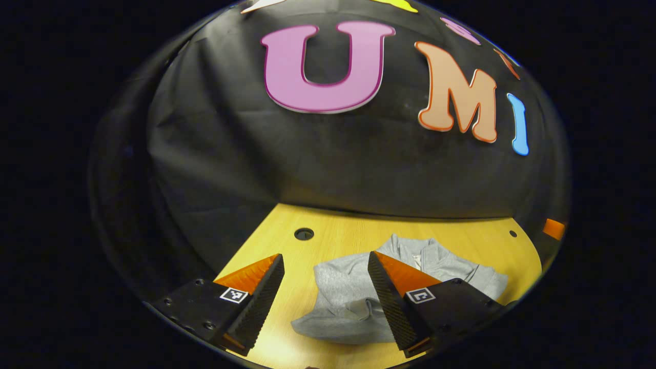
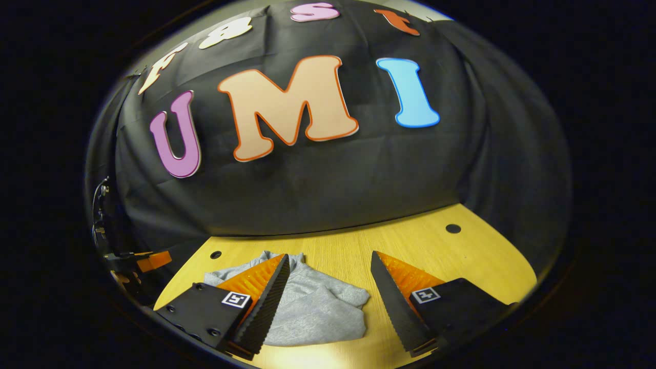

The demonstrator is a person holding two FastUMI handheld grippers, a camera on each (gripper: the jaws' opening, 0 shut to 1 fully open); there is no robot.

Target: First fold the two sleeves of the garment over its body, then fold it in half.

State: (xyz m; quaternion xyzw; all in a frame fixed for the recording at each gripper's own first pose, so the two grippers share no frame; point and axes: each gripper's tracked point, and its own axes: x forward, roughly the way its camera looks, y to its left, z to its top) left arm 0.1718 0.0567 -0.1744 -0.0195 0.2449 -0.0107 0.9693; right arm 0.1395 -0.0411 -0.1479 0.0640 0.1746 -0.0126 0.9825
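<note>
A grey garment (image 1: 348, 297) lies bunched on the yellow wooden table (image 1: 338, 241), with a collar and zip at its far side. My left gripper (image 1: 325, 264) hovers open above its left part, fingers spread wide with nothing between them. In the right gripper view the same grey garment (image 2: 312, 307) lies low and left of centre, with a sleeve lying across the body. My right gripper (image 2: 328, 264) is open too, its left finger (image 2: 266, 297) in front of the cloth and its right finger over bare table (image 2: 435, 246). The other gripper (image 2: 154, 260) shows at the far left edge.
The black booth wall stands close behind the table's far edge. Round holes (image 1: 304, 234) (image 2: 453, 228) are cut in the tabletop near the back. Bare wood stretches to the right of the garment in the right gripper view.
</note>
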